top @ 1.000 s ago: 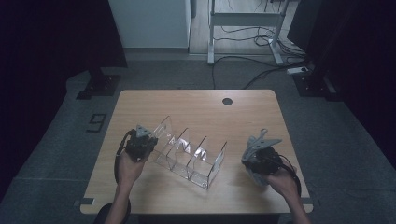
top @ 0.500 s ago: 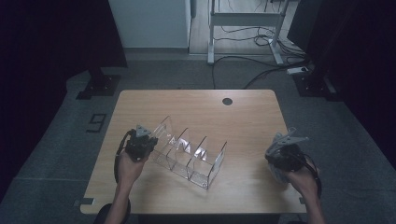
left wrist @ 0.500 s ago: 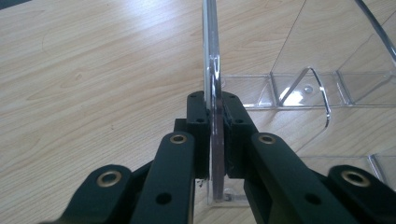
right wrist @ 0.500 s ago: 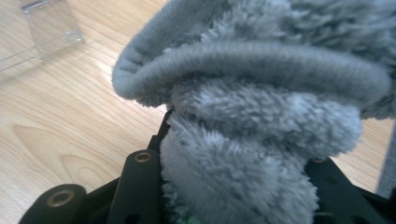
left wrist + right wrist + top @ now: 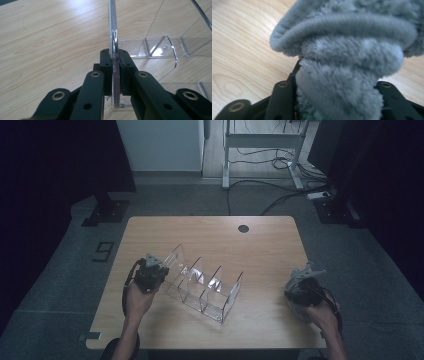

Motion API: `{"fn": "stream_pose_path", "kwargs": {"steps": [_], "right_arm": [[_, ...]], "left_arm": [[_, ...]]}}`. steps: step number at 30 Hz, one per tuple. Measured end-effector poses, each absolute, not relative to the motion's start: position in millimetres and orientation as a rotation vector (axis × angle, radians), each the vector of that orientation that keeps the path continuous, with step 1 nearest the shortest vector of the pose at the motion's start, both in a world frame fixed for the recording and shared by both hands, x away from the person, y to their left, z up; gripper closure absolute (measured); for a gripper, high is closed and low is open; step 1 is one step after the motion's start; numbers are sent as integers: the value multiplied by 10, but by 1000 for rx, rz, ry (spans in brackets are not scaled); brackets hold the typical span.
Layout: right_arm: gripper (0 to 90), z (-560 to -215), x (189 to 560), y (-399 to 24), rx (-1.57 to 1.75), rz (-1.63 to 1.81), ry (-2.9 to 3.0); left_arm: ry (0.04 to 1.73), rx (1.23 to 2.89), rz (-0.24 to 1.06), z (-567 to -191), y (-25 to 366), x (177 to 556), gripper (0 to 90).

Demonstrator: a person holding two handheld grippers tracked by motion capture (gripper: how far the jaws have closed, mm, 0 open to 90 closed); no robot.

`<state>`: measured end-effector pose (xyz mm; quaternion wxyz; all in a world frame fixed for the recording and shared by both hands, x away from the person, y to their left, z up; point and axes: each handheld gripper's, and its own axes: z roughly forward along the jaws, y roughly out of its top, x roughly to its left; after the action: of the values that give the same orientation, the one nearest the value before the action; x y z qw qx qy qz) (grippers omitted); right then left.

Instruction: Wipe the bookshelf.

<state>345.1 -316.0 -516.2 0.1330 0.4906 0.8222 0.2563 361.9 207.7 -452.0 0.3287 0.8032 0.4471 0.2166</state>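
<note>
Clearly at work: a person's two forearms come in from the near edge of a wooden table [image 5: 210, 232], each hand carrying a gripper.
Left hand pose: the left hand [image 5: 137, 296] sits at the near left of the table, wrist low, with the left gripper [image 5: 150, 271] pointing forward and toward the right.
Left fingers: pressed nearly together on the end wall of a clear acrylic organizer [image 5: 202, 282]; in the left gripper view the black fingers [image 5: 106, 65] clamp that upright transparent panel from both sides, its bottom edge touching the table.
Right hand pose: the right hand [image 5: 320, 315] rests at the near right corner of the table, well apart from the organizer, with the right gripper [image 5: 303, 285] aimed forward and slightly left.
Right fingers: part-way apart and just been opening, with a grey fluffy cloth [image 5: 344, 57] bunched thick between them; the cloth fills the gap in the right gripper view and hangs close above the table.
Organizer: lies slantwise across the middle of the table, running from the left gripper toward the near right, its clear dividers splitting it into several compartments.
Compartments: bare table grain shows through the clear walls.
Far edge: a small dark round hole [image 5: 243, 228] sits in the table, well apart from both hands.
</note>
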Motion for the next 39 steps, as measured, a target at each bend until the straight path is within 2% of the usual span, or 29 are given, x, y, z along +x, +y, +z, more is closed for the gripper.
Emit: {"fn": "stream_pose_path", "kwargs": {"steps": [10, 13, 16, 20, 23, 28, 31, 39], "right_arm": [[339, -5241, 3469, -3194, 1444, 729, 2421], [284, -5218, 3472, -3225, 1458, 753, 2418], [231, -5185, 3473, -3262, 1463, 795, 2407], [145, -5109, 3454, -3300, 1441, 838, 2385], [125, -5043, 3432, -3314, 1424, 873, 2368], [62, -4963, 3394, -3324, 1401, 891, 2369], [13, -4920, 3383, -3324, 1392, 904, 2367], [0, -4699, 3342, -3234, 1296, 963, 2375]], "left_arm": [[1160, 2110, 564, -4514, 2086, 3621, 833], [1166, 2104, 562, -4509, 2104, 3624, 795], [1168, 2084, 570, -4491, 2134, 3617, 717], [1156, 2047, 577, -4428, 2177, 3587, 555], [1147, 2017, 574, -4374, 2212, 3547, 466], [1130, 1988, 538, -4277, 2269, 3475, 250], [1126, 1990, 541, -4247, 2279, 3426, 155], [1084, 2031, 528, -4297, 2339, 3297, 0]]}}
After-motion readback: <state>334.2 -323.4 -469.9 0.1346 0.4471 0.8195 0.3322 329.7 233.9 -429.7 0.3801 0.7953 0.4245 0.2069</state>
